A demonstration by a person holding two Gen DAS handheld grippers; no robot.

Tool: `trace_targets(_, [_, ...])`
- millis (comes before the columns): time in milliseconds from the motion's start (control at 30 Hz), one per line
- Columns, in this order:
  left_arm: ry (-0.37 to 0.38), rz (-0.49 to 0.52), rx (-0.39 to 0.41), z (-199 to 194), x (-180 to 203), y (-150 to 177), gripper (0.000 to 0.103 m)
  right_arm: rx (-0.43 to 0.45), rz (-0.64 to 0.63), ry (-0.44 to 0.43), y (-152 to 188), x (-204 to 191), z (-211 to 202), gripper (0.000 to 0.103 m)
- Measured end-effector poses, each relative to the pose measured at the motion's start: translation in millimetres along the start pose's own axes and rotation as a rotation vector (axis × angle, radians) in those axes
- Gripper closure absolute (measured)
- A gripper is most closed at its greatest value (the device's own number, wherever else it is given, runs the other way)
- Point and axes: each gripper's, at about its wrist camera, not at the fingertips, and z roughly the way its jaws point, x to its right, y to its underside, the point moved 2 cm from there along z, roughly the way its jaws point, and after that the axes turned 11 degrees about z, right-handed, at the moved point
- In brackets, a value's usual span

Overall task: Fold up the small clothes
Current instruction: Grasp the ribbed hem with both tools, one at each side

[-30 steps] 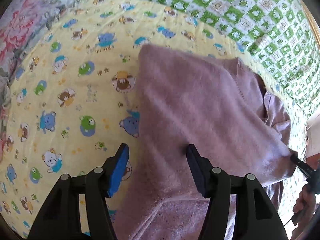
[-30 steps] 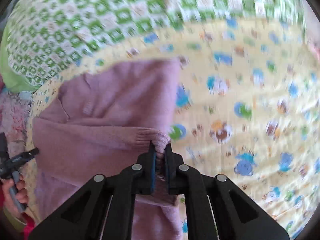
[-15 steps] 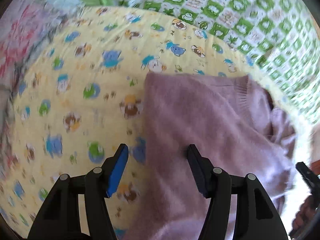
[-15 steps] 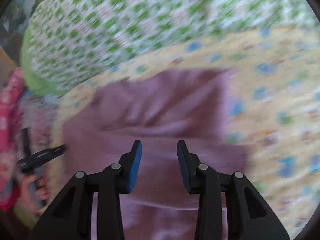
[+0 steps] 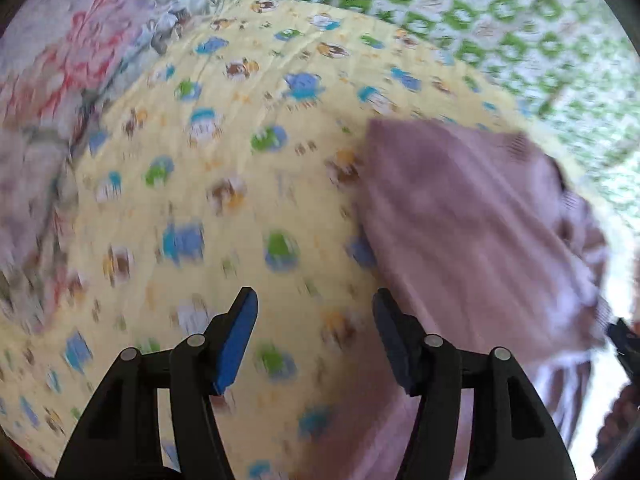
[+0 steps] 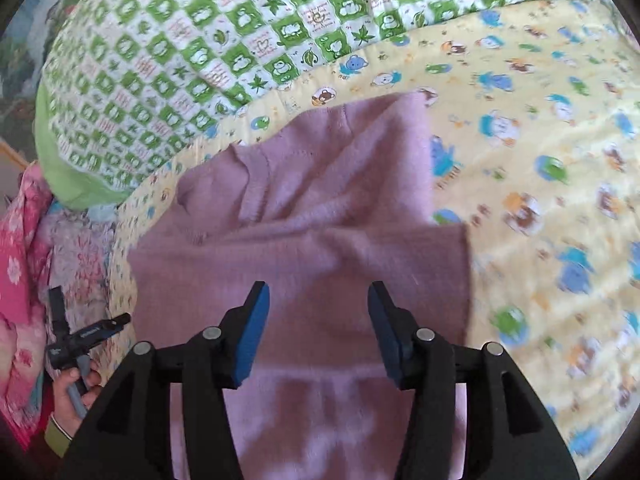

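At the bottom of the right wrist view, our right gripper (image 6: 314, 322) hangs over the mauve sweater (image 6: 320, 220) with its jaws opening and nothing pinched between them; the knit lies beneath, free of the pads. The sweater sits folded at the centre of the frame on the yellow animal-print sheet (image 6: 540, 160) of the bed. At the lower left a hand (image 6: 74, 394) holds the other tool's handle. Farther up lies a green checked quilt (image 6: 200, 40).

In the left wrist view, our left gripper (image 5: 314, 336) is released over bare sheet, the sweater at the right. No containers show.
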Motion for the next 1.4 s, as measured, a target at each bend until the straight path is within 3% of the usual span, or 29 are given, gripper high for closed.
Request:
trace_targets(167, [0.098, 0.046, -0.053, -15.5, 23.1, 54.6, 0.036, -0.022, -0.002, 0.051, 39.8, 21.3, -29.7, 0.05])
trace_targets(533, [0.087, 0.193, -0.143, -40.6, 49.0, 183.0, 0.035, -0.058, 0.003, 0.104, 132.1, 53.2, -95.0, 0.05])
trace_targets(967, [0.14, 0.239, -0.182, -76.0, 38.3, 309.1, 0.032, -0.115, 0.034, 0.081, 234.8, 86.5, -130.8, 0.05])
trace_targets(1167, [0.173, 0.268, -0.238, -73.9, 36.4, 351.1, 0.032, -0.142, 0.037, 0.081, 259.2, 94.2, -130.7, 0.05])
trace_targets(1400, [0.248, 0.241, -0.287, -60.5, 36.5, 380.3, 0.032, -0.139, 0.045, 0.057, 258.8, 97.1, -126.6, 0.05])
